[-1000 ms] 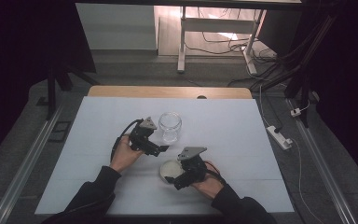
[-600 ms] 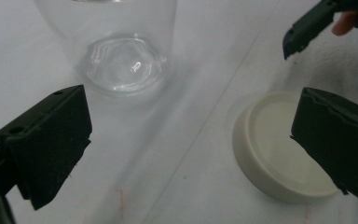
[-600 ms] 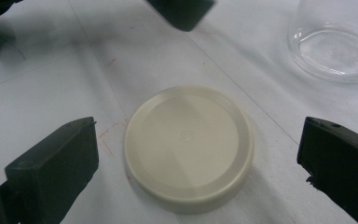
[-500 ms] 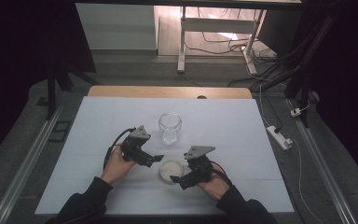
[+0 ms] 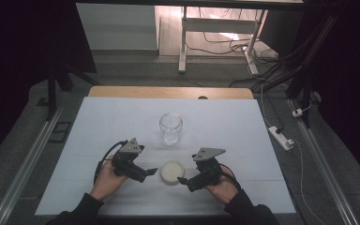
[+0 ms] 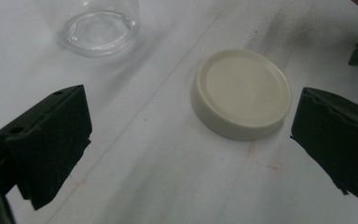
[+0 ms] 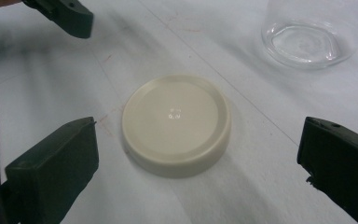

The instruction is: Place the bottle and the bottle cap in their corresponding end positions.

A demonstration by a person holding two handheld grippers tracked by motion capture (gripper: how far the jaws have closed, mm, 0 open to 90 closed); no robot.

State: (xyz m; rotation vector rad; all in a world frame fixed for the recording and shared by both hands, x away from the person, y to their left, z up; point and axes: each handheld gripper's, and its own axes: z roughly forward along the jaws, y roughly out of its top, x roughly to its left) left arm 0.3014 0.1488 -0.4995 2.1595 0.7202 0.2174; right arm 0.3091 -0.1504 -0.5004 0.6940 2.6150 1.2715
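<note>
Near the front of the white surface (image 5: 98, 126), the cream lid (image 5: 171, 171) now lies flat and released between the left hand-held gripper (image 5: 151, 172) and right hand-held gripper (image 5: 182, 180), both with jaws apart, leaving the glass jar (image 5: 170, 128) uncapped beyond.

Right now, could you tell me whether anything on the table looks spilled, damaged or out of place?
Nothing stands out. The glass jar stands upright and empty; its cream lid lies flat on the table, between the open left gripper and right gripper.

Left gripper (image 5: 150, 172) — back from jar (image 5: 170, 127)
</note>
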